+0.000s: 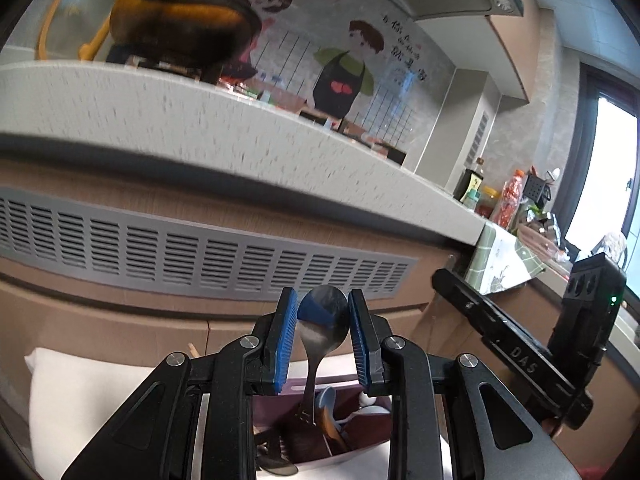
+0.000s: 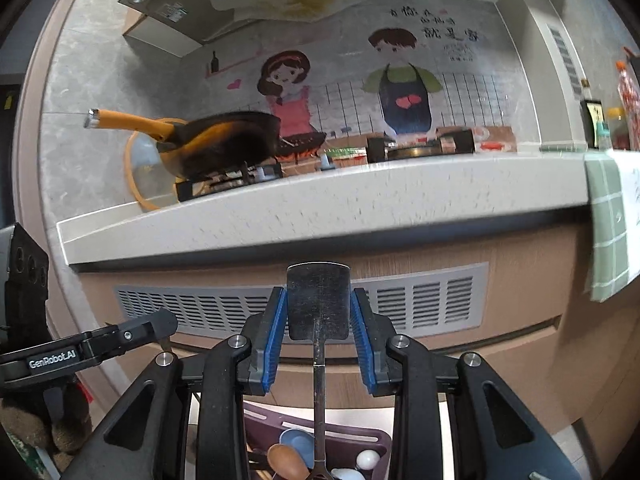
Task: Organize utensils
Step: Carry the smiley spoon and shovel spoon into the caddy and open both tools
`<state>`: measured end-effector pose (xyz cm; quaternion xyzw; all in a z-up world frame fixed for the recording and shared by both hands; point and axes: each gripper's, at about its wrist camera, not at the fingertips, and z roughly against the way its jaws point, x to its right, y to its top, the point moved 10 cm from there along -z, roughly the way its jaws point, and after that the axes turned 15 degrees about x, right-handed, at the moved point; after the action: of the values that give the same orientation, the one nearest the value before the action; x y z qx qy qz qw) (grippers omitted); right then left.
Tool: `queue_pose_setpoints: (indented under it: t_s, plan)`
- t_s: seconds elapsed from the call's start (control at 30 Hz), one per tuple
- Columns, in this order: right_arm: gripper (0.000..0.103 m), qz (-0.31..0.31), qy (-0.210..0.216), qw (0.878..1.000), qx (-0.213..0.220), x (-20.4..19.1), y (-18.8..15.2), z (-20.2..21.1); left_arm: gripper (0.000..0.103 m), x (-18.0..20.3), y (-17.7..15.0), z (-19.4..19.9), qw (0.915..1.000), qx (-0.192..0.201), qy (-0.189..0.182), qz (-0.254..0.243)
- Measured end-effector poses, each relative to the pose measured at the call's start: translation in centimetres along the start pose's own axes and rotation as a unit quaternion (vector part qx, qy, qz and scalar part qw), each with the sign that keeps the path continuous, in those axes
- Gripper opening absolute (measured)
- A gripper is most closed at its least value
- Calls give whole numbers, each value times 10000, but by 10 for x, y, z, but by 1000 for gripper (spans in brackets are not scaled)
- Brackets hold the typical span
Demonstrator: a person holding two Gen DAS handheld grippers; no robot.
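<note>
In the left wrist view, my left gripper (image 1: 322,300) is shut on the bowl of a metal spoon (image 1: 320,332). The spoon's handle runs down towards a purple utensil bin (image 1: 344,384) that holds several spoons and other pieces. My right gripper (image 2: 319,300) is shut on the flat blade of a metal spatula (image 2: 319,280). Its thin handle drops towards the same purple bin (image 2: 360,440), where a blue spoon (image 2: 298,446), a wooden spoon (image 2: 286,462) and a white spoon (image 2: 368,459) lie. Each gripper shows at the edge of the other's view: the right gripper (image 1: 520,344) and the left gripper (image 2: 92,344).
A speckled countertop (image 2: 320,196) runs across ahead, above a grey vent grille (image 2: 400,300). A blackened orange-handled wok (image 2: 224,140) sits on the stove beside a glass lid (image 2: 144,176). A green checked cloth (image 2: 608,216) hangs over the counter's right end. Bottles and jars (image 1: 504,200) stand near the window.
</note>
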<state>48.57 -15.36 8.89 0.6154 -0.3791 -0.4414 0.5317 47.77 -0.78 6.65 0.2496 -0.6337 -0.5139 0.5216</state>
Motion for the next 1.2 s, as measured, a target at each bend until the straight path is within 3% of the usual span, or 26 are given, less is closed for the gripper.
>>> queue_pose_setpoints:
  t_s: [0.27,0.4,0.5,0.6,0.83,0.97,1.2]
  plan:
    - [29,246,56,9990,-379,1,-53,-23,28,-15,-35,-26,9987,-450,-50,243]
    - [30,384,-13,9908,-1300,9,-97,-22,56,-16,-59,-33,9968,-766,-39,218]
    - [30,208,-57,9852,-1699,20,-117,-5,57,-13,-65,-21,9978,-606,204,-185]
    - [30,132,-298,9839,-1759,32,-122,20,58,-11,-71,10,9948,-370,692,-646]
    - [32,233,-388,9849,-1669,24,-110,99,59,-12,-93,108,9850,-96,1479,-886]
    - [32,288,-318,9888,-1427,0,-94,151,59,3,-110,169,9727,-113,1993,-1184]
    - [32,702,-140,9853,-1553,-45,-108,232,59,28,-137,235,9660,-180,2271,-1226]
